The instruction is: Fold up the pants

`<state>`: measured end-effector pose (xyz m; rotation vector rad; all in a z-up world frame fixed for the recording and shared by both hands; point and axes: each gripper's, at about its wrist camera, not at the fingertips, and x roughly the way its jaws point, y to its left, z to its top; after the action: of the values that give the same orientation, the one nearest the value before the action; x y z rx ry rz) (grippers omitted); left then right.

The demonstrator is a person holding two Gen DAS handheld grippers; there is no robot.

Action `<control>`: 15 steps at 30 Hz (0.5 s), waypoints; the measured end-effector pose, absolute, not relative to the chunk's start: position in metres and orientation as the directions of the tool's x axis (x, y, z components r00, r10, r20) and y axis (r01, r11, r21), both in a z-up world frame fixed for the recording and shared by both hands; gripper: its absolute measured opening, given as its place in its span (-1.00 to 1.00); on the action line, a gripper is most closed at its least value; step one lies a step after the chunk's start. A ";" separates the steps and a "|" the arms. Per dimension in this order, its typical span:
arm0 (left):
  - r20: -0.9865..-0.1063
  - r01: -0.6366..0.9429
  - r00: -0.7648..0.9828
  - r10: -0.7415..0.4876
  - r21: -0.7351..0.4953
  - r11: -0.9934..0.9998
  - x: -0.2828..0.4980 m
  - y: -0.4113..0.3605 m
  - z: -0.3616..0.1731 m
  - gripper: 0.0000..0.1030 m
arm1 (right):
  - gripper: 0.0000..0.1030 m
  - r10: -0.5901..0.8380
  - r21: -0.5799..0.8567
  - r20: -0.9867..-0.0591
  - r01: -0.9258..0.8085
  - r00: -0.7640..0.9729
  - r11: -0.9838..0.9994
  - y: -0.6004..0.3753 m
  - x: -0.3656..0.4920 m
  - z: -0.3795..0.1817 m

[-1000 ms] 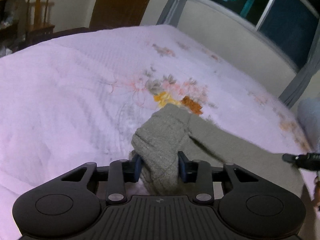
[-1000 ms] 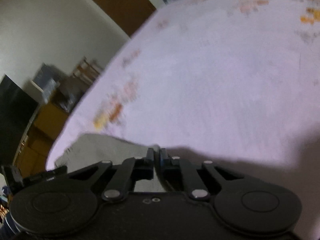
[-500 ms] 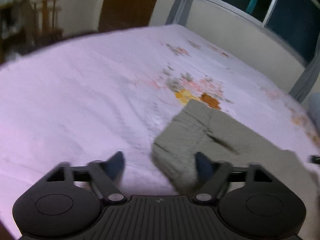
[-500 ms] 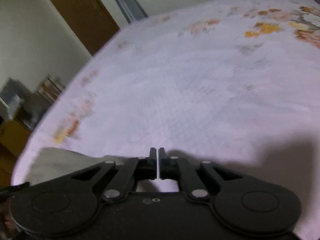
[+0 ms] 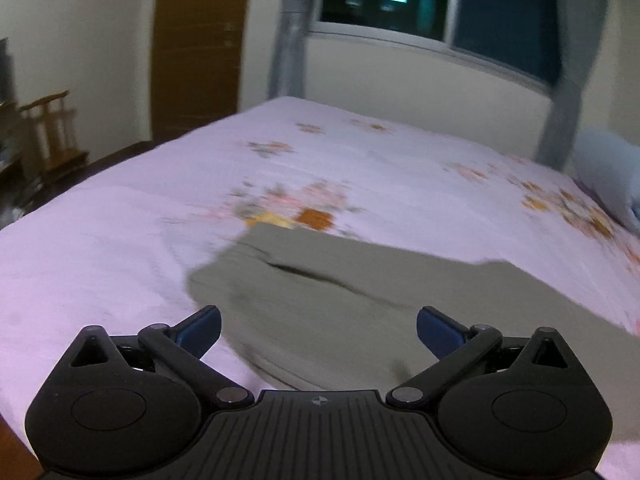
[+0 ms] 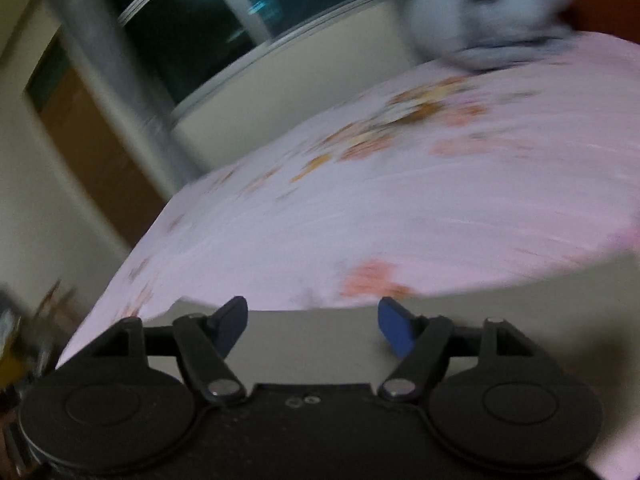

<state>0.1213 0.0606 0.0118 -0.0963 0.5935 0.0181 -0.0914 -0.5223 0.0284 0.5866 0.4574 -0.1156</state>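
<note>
The grey-green pants [image 5: 360,292] lie folded flat on the pink floral bedspread [image 5: 120,248]. My left gripper [image 5: 318,326] is wide open and empty, raised just above the near end of the pants. In the right wrist view the pants [image 6: 320,344] show as a flat grey sheet under and ahead of my right gripper [image 6: 314,322], which is wide open and empty. Both views are motion-blurred.
A light blue pillow [image 5: 608,176] lies at the bed's far right and also shows in the right wrist view [image 6: 492,16]. Behind the bed are a dark window [image 5: 440,4], grey curtains [image 5: 292,32] and a brown door [image 5: 196,48]. A wooden chair [image 5: 52,136] stands at left.
My left gripper opened, let go of the pants' end and lifted back. My right gripper opened from shut and swung toward the window. The pants now lie flat.
</note>
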 end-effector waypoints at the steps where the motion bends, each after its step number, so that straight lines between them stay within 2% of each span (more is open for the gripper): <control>1: -0.564 -0.025 0.825 -0.027 -0.083 0.996 0.120 0.053 0.007 1.00 | 0.19 -0.014 0.528 -0.436 0.268 0.900 0.806 -0.534 -0.114 0.025; 2: -0.572 -0.018 0.820 -0.031 -0.080 0.997 0.119 0.048 0.001 1.00 | 0.14 -0.060 0.541 -0.430 0.311 0.901 0.782 -0.545 -0.135 0.020; 4: -0.606 -0.019 0.795 -0.039 -0.090 0.996 0.116 0.037 -0.007 1.00 | -0.16 -0.104 0.595 -0.441 0.377 0.891 0.710 -0.567 -0.162 0.003; 5: -0.608 -0.017 0.793 -0.049 -0.103 0.995 0.114 0.031 -0.010 1.00 | -0.21 -0.129 0.626 -0.449 0.415 0.884 0.660 -0.578 -0.173 -0.007; 10: -0.593 0.025 0.801 -0.081 -0.102 0.994 0.101 -0.010 -0.010 1.00 | -0.30 -0.182 0.698 -0.508 0.526 0.842 0.486 -0.606 -0.181 -0.047; 15: -0.596 0.135 0.782 -0.181 -0.122 0.983 0.088 -0.067 -0.004 1.00 | -0.31 -0.223 0.738 -0.508 0.554 0.832 0.384 -0.617 -0.178 -0.068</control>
<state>0.0875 -0.0673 -0.0040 -0.0734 0.6512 -0.1712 -0.1784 -0.6166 -0.0677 1.0685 0.3523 -0.5084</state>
